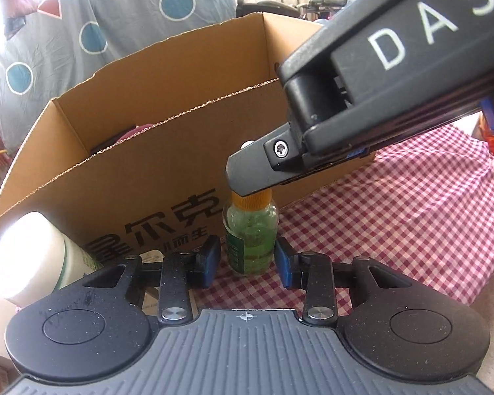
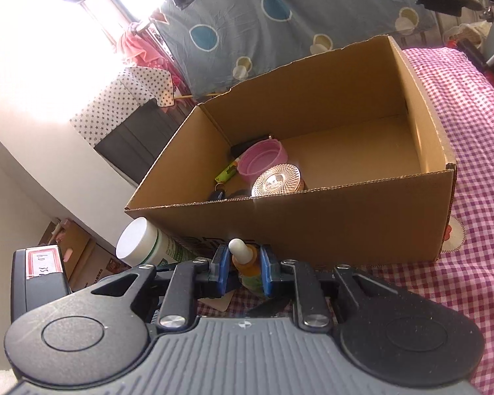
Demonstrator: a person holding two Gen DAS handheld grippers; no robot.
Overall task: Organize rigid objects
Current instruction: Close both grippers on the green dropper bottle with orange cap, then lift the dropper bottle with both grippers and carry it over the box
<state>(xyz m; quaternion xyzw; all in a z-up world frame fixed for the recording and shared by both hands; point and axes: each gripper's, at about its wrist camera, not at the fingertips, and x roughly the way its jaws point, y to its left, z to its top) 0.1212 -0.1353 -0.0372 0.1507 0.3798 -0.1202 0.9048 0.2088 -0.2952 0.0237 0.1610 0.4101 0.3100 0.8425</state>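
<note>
Dropper bottle (image 1: 250, 240): my right gripper (image 2: 245, 271) pinches its orange neck; my left gripper (image 1: 248, 260) brackets its body, contact unclear. Only right view shows the box's (image 2: 345, 227) contents.

left gripper (image 1: 248, 260): black linkage arms with round silver pivot pins, ending in blue pads (image 1: 210, 260)
left gripper base: grey ribbed plate with a small white crosshair mark at its front edge, flanked by two black round housings, dusted with pale specks
right gripper (image 2: 245, 271): same build, black arms, silver pins, blue pads (image 2: 224, 265), grey ribbed plate with a crosshair mark
right gripper seen from the left wrist view (image 1: 378, 82): long black body with white letters "DAS", one silver screw near its tip
label: red-bordered white sticker with handwriting on a black block at the left edge of the right wrist view
</note>
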